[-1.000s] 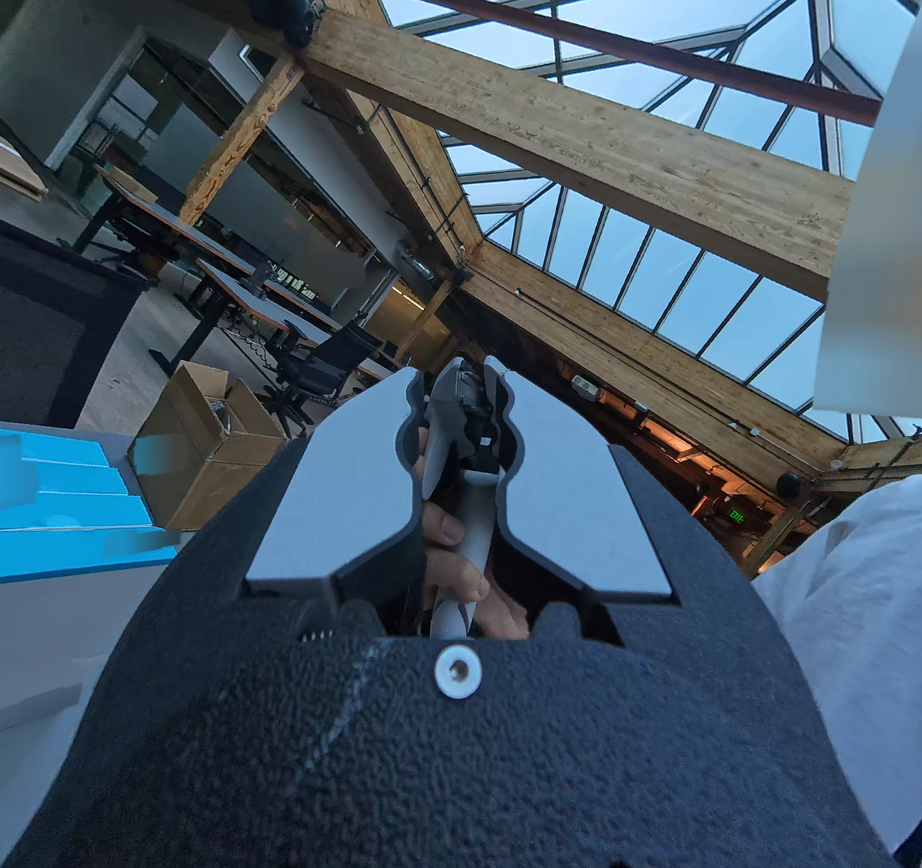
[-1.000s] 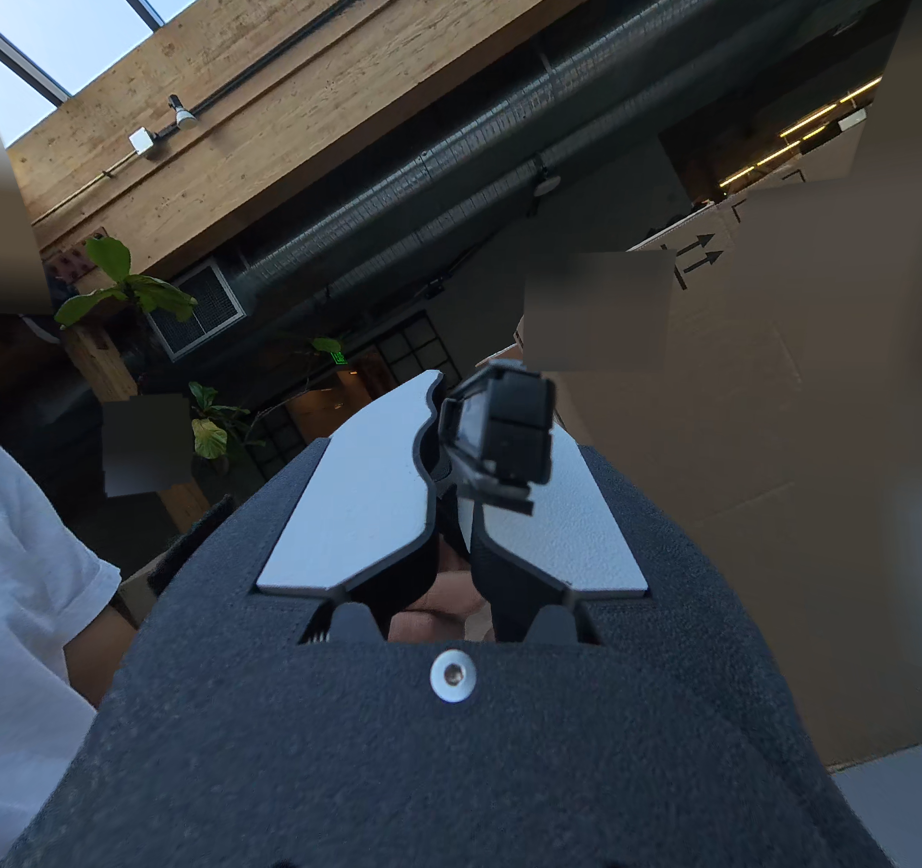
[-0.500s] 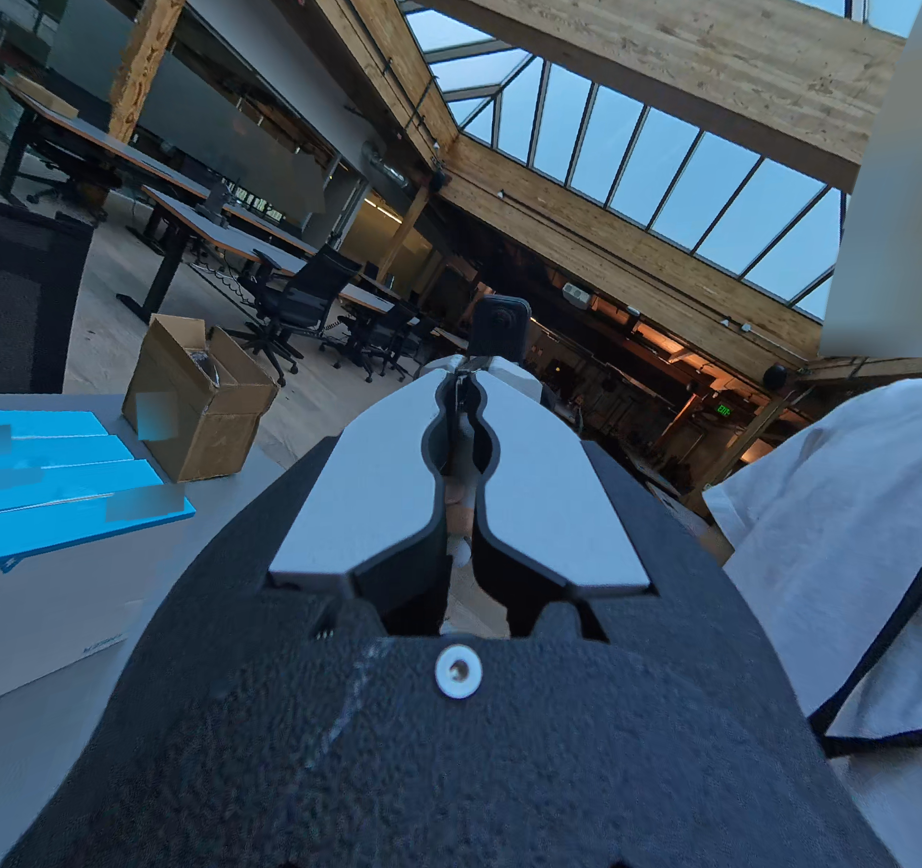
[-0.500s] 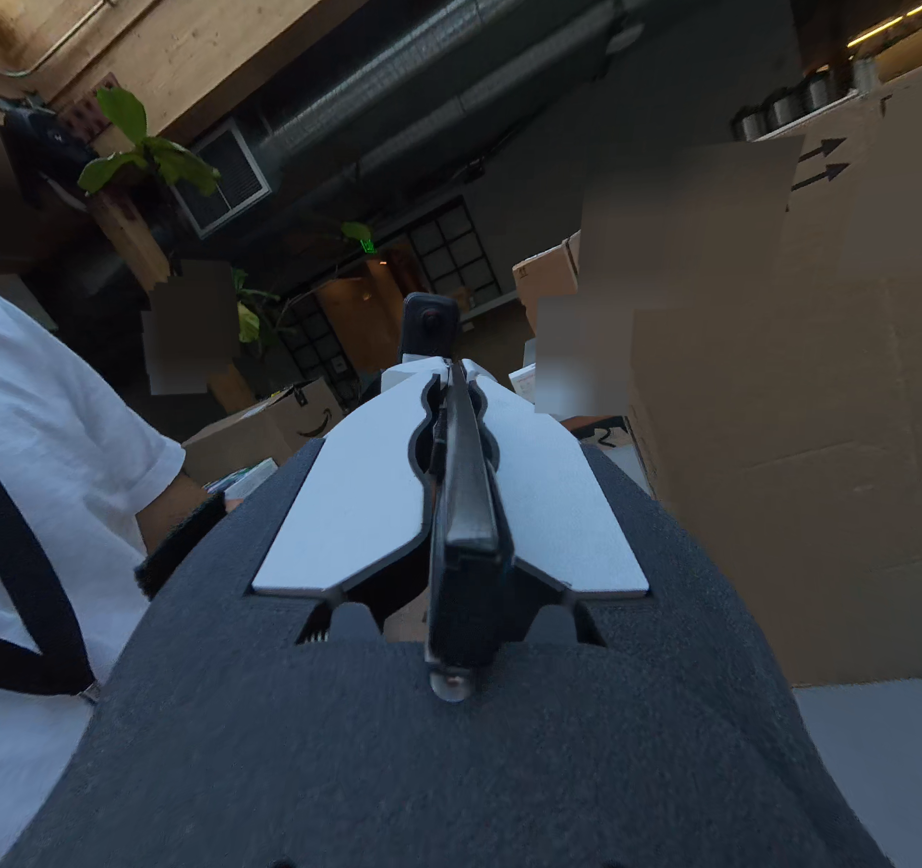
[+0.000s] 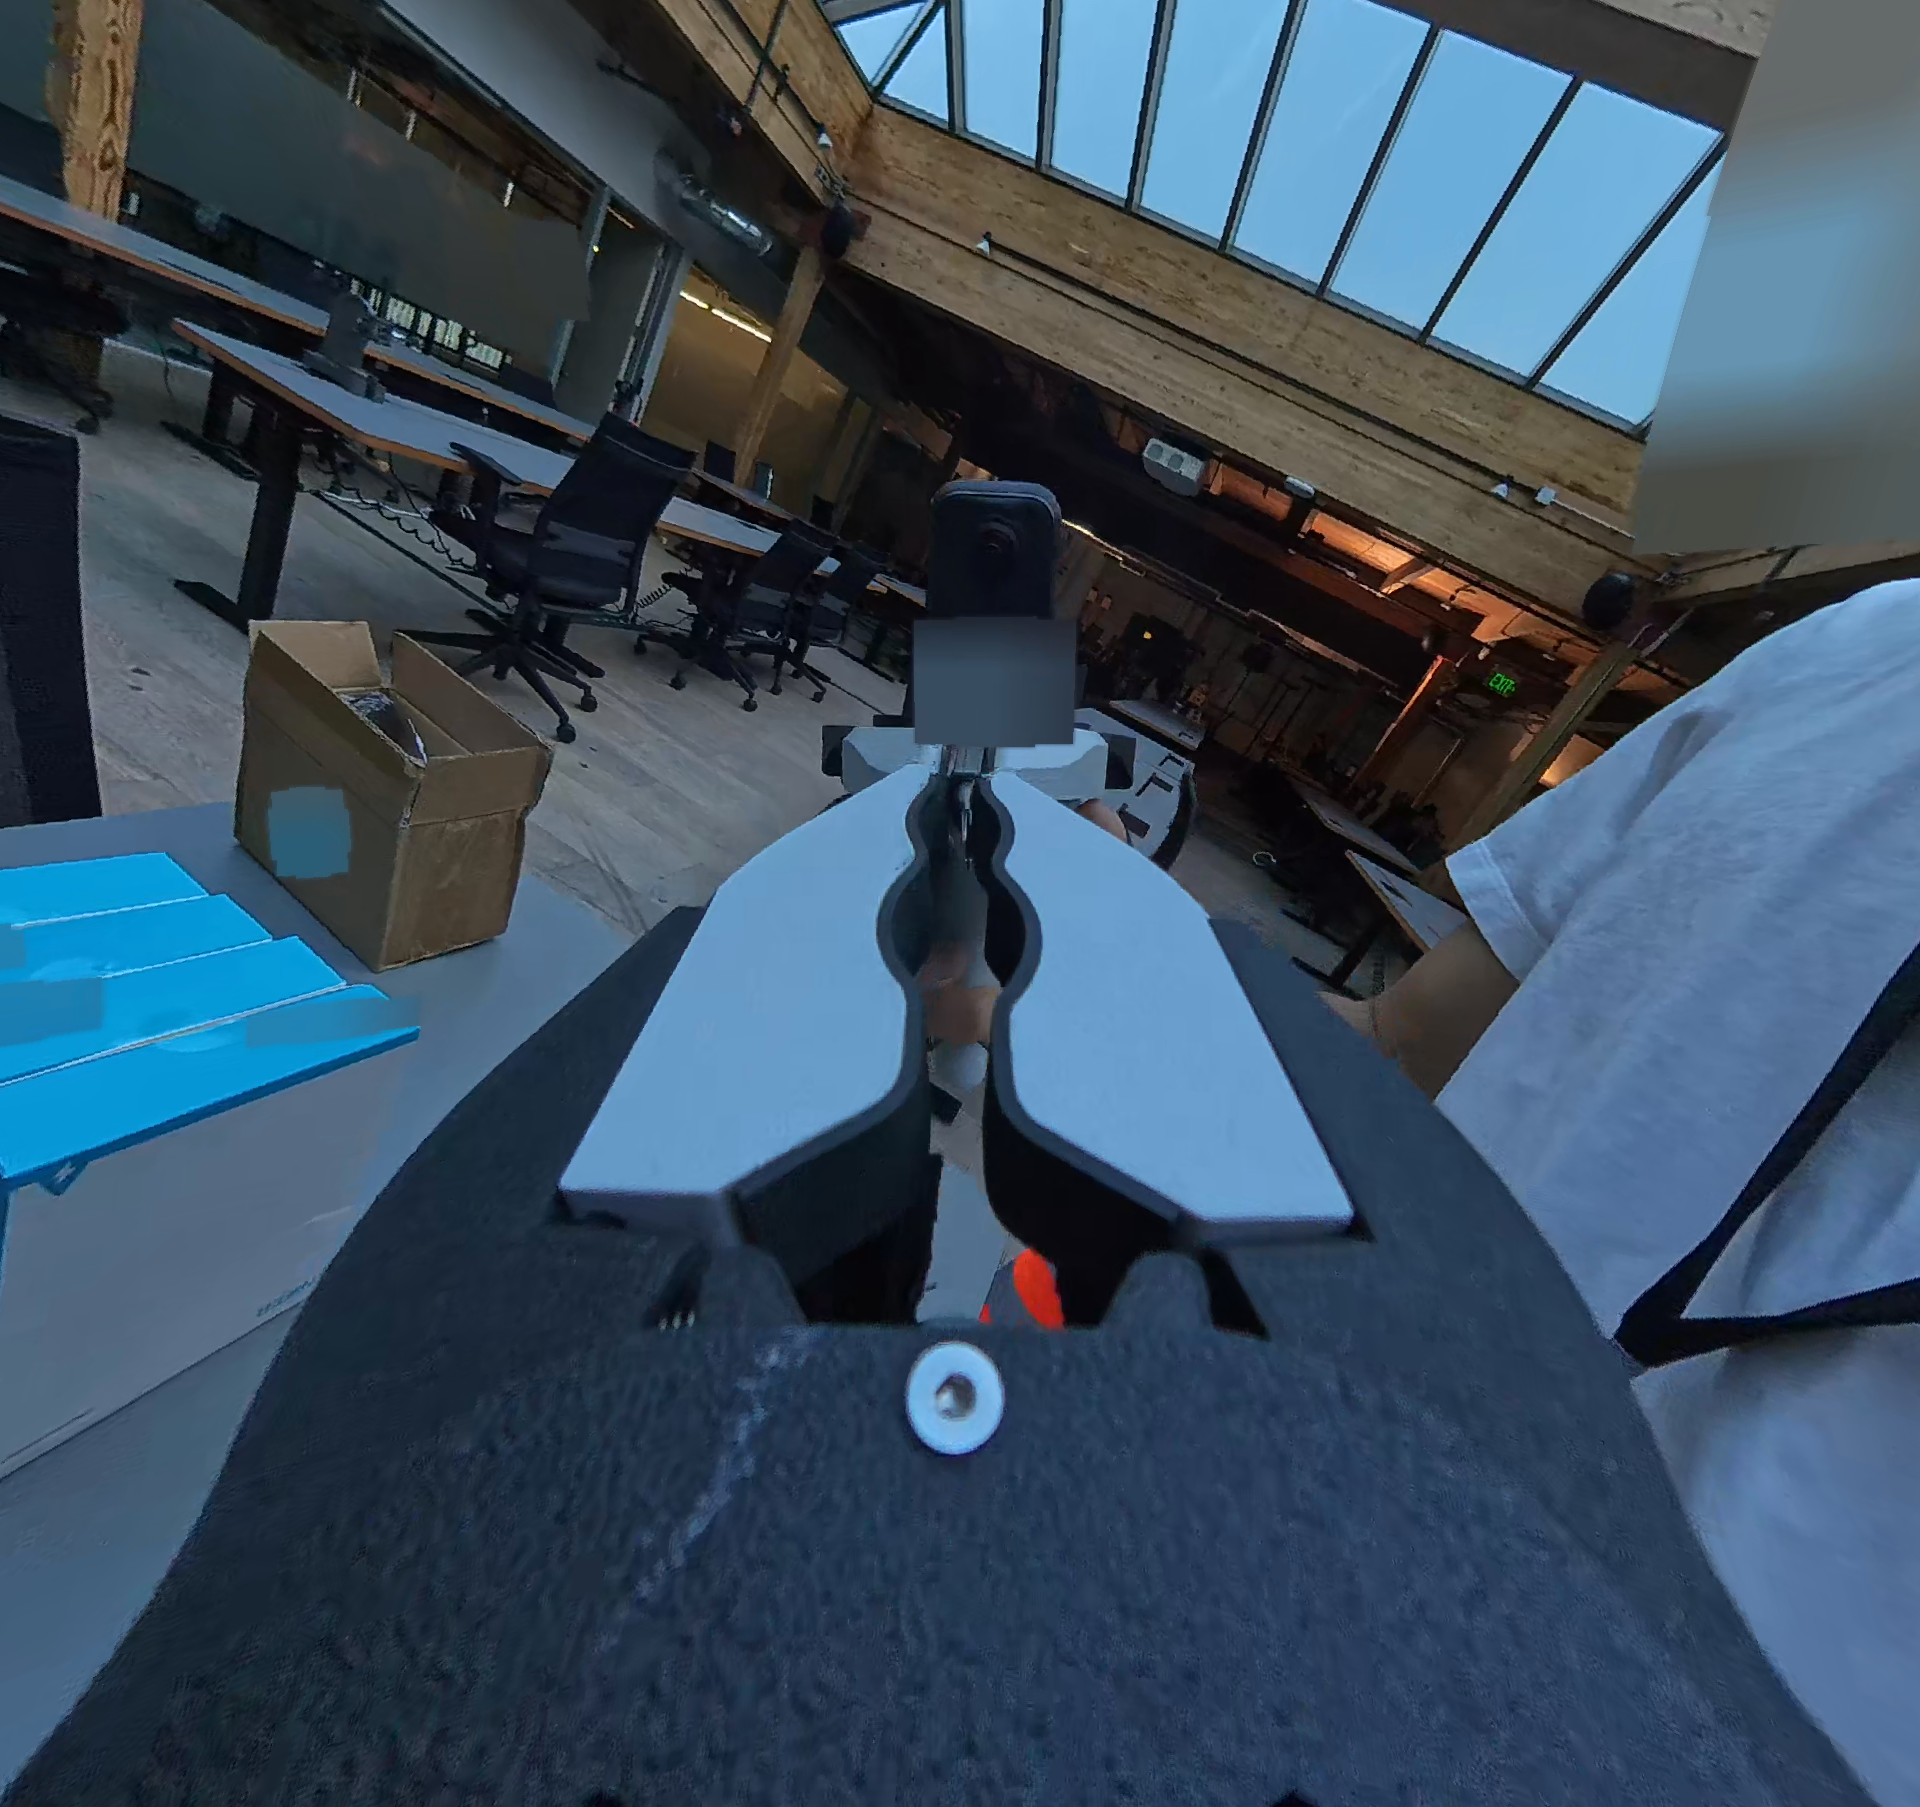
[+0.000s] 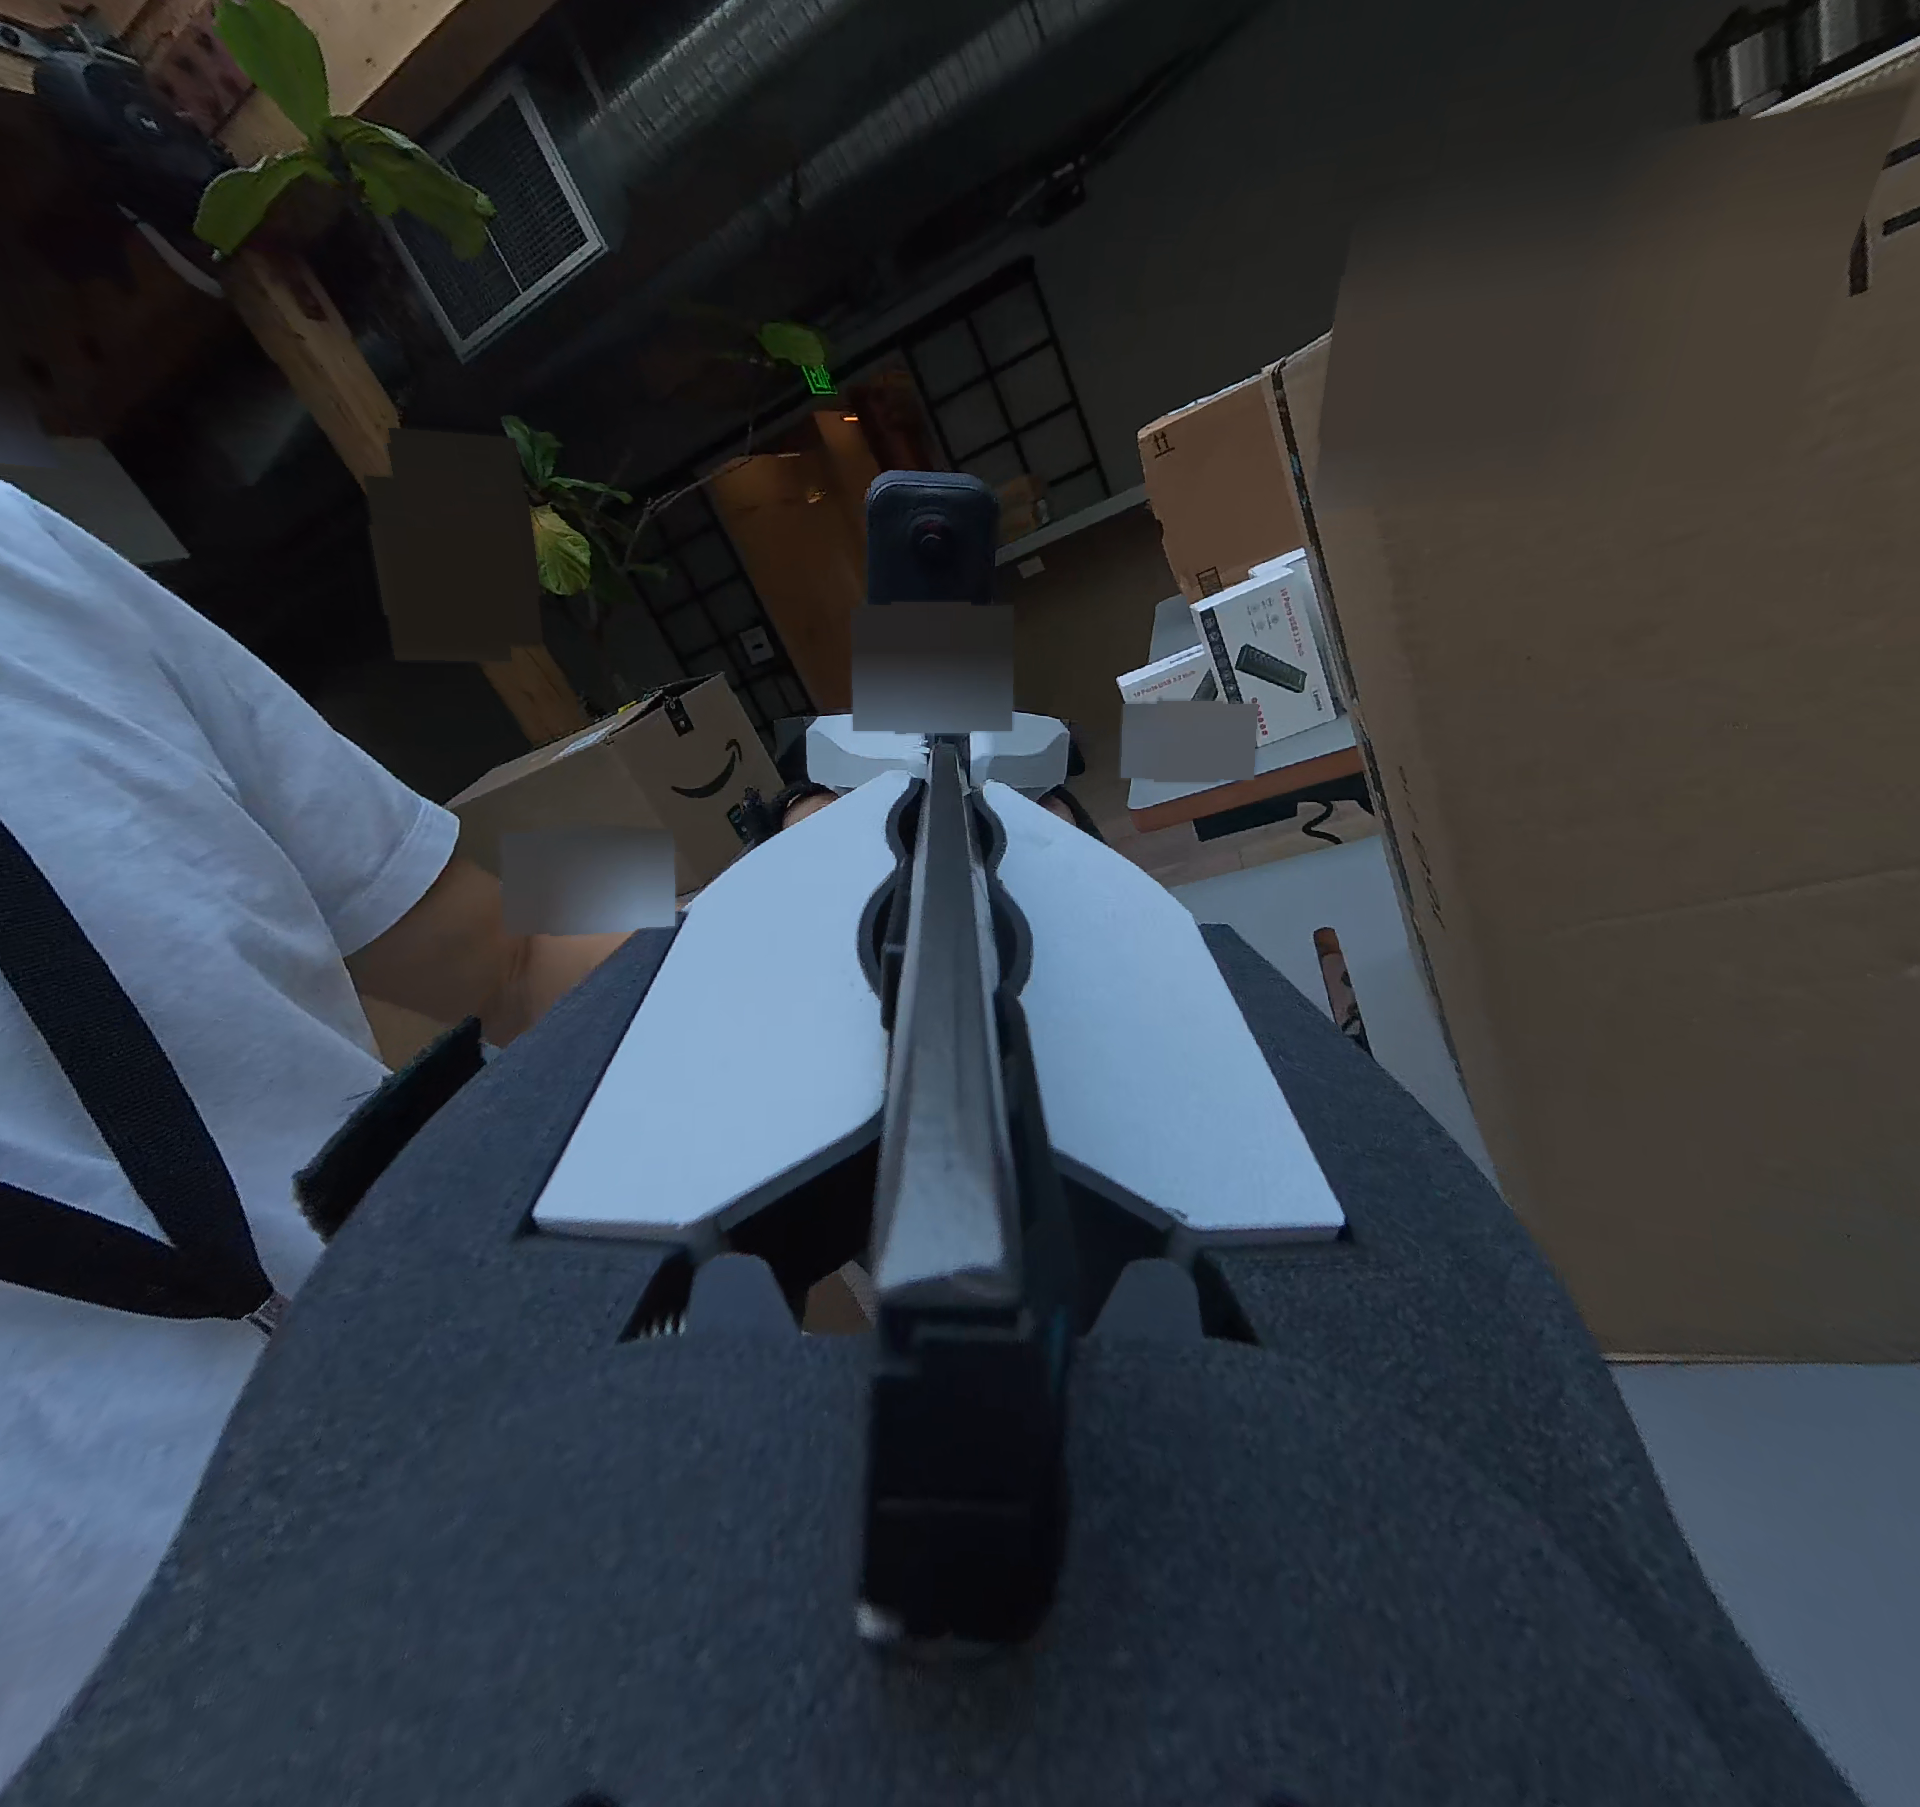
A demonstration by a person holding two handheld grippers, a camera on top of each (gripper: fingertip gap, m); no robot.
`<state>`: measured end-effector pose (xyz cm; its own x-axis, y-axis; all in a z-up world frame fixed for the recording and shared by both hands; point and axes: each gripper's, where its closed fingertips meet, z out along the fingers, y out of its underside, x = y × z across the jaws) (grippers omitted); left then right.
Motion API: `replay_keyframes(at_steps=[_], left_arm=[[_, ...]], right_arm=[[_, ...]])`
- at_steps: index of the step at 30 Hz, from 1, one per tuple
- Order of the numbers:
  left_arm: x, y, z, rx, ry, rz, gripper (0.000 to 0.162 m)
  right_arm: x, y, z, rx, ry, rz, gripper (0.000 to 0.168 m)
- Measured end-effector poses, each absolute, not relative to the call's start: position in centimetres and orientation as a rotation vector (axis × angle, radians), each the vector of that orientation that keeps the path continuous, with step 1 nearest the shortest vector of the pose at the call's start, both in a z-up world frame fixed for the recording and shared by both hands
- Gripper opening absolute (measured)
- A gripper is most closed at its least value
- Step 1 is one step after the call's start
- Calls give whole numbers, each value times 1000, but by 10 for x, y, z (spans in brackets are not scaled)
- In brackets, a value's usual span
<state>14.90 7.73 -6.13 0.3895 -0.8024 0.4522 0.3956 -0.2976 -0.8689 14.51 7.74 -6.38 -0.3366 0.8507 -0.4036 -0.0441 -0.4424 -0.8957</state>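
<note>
A flat black bar (image 6: 951, 1113) runs down the frame's centre, clamped between the grey pads of the right tool (image 6: 948, 781). The left tool (image 5: 961, 822) faces it tip to tip, nearly closed on the bar's thin end. A brown cardboard box (image 5: 390, 791) and blue sheets (image 5: 156, 1009) lie on the grey tabletop (image 5: 540, 916) at left.

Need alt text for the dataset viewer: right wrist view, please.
The right claw is shut on a flat black object seen edge-on, tip to tip with the left claw, which faces this camera. A person's white T-shirt fills the left side; a large cardboard box stands on the right.
</note>
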Motion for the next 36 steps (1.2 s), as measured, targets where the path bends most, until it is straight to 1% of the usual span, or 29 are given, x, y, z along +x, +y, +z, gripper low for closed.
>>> replay_keyframes(at_steps=[6, 7, 8, 9, 11, 12, 13, 15, 16, 19, 22, 23, 24, 27, 31, 36], left_arm=[[144, 75, -62, -1428, 385, -1209, 4], [140, 76, -63, -1432, 358, -1191, 11], [133, 75, -64, -1435, 319, -1180, 31], [123, 73, -67, -1452, 280, -1163, 43], [88, 67, -78, -1527, 247, -1022, 53], [60, 64, -80, -1570, 242, -896, 51], [27, 58, -74, -1586, 250, -777, 44], [-49, 48, -44, -1598, 271, -603, 30], [-88, 45, -25, -1604, 309, -526, 24], [-187, 50, 13, -1725, 520, -286, 22], [-247, 68, 42, -1762, 681, -297, 12], [-258, 75, 49, -1751, 736, -320, 6], [-266, 80, 49, -1755, 824, -331, 0], [-286, 104, 28, -1818, 1084, -246, 0], [-300, 134, -2, -1860, 1321, -179, 0], [-311, 146, -23, -1865, 1522, -103, 0]], right_arm=[[140, 75, -65, -1257, -1124, 1790, 6], [138, 76, -67, -1265, -1126, 1762, 6], [137, 77, -68, -1270, -1127, 1735, 6], [137, 80, -69, -1277, -1114, 1713, 5], [139, 90, -76, -1325, -1075, 1661, 6], [140, 97, -83, -1366, -1069, 1619, 6], [142, 104, -89, -1408, -1075, 1568, 6], [141, 119, -81, -1451, -1095, 1478, 6], [137, 125, -65, -1440, -1108, 1440, 6], [95, 135, -5, -1379, -1195, 1276, 6], [19, 134, 47, -1311, -1305, 1113, 6], [-10, 132, 59, -1301, -1342, 1068, 5], [-39, 129, 68, -1295, -1386, 1027, 5], [-124, 122, 74, -1304, -1513, 923, 6], [-207, 118, 45, -1343, -1703, 800, 6], [-244, 131, 14, -1401, -1815, 649, 6]])
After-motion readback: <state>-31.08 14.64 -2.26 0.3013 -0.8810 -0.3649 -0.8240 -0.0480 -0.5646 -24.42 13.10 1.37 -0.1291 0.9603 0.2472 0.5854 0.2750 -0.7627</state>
